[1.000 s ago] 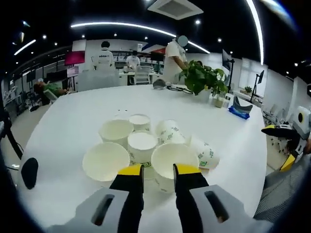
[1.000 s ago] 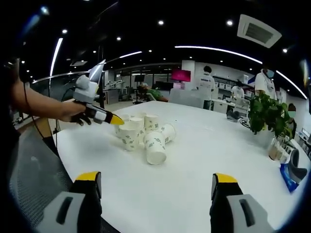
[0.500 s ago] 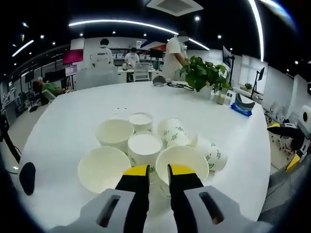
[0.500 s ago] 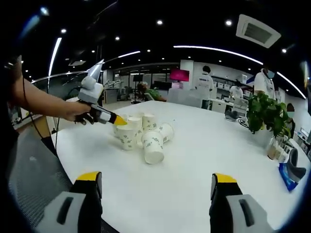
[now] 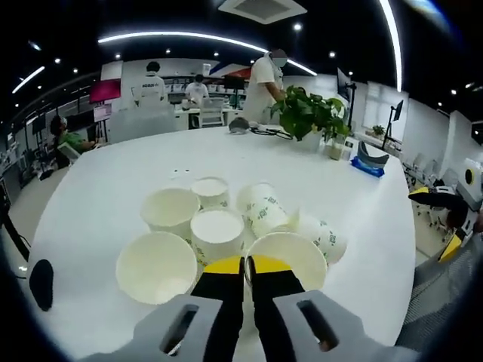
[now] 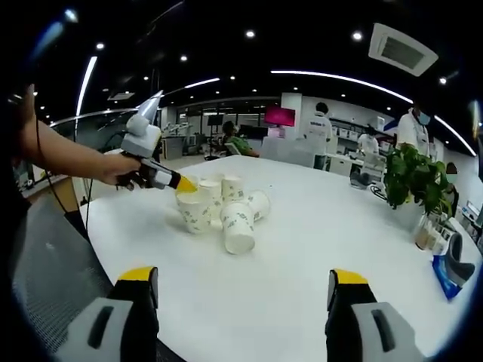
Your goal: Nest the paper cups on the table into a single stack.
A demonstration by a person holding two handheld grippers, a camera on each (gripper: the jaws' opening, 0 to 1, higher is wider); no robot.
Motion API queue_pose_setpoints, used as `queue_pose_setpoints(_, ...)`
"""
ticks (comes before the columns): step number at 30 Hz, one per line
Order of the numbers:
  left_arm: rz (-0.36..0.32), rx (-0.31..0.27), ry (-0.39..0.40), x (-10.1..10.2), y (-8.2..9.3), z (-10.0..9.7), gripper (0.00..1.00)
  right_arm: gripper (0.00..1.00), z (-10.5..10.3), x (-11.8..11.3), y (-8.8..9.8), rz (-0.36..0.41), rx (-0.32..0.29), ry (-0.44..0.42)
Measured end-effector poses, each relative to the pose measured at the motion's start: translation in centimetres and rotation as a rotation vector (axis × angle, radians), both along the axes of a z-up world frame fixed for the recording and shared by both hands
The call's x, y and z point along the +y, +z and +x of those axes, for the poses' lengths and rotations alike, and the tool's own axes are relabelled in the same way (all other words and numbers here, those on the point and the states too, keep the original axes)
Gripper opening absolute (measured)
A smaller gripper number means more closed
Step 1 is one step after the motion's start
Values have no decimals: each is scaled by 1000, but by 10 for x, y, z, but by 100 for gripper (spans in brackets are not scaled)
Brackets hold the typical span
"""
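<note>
on the white worktop (image 5: 90, 196) the paper cups (image 5: 217, 234) sit clustered, the left claw (image 5: 247, 265) pinched onto the nearest cup's rim (image 5: 287, 240), best lifted straight up without nudging neighbours, right claw (image 6: 243, 285) wide open, well back.

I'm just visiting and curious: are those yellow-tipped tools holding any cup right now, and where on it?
The left gripper has its jaws nearly shut at the near rim of a cup; whether they pinch it cannot be told. The right gripper is open, holding nothing.

Open-plan office: desks (image 5: 198, 113), monitor (image 5: 404, 119), ceiling strip lights (image 5: 189, 36).
</note>
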State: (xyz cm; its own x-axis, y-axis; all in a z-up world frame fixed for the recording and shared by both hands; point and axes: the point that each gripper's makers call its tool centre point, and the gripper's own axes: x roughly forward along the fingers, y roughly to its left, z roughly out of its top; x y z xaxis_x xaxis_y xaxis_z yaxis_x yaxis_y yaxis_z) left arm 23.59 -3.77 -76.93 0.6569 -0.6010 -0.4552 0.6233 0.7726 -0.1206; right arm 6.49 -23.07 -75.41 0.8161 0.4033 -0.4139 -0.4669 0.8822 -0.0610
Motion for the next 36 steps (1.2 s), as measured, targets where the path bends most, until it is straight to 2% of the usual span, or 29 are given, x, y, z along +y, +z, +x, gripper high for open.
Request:
queue_pose_setpoints(12, -4, 27, -63, -4, 5, -21, 0, 99, 0, 3, 2, 1, -15, 17)
queue_pose_setpoints(17, -14, 46, -83, -3, 12, -32, 0, 99, -1, 6, 2, 6, -15, 29)
queue_pose_setpoints(23, -34, 86, -110, -3, 20, -52, 0, 99, -1, 6, 2, 11, -18, 35)
queue_pose_setpoints(36, -25, 172, -201, -13, 15, -86, 0, 99, -1, 8, 3, 25, -15, 40)
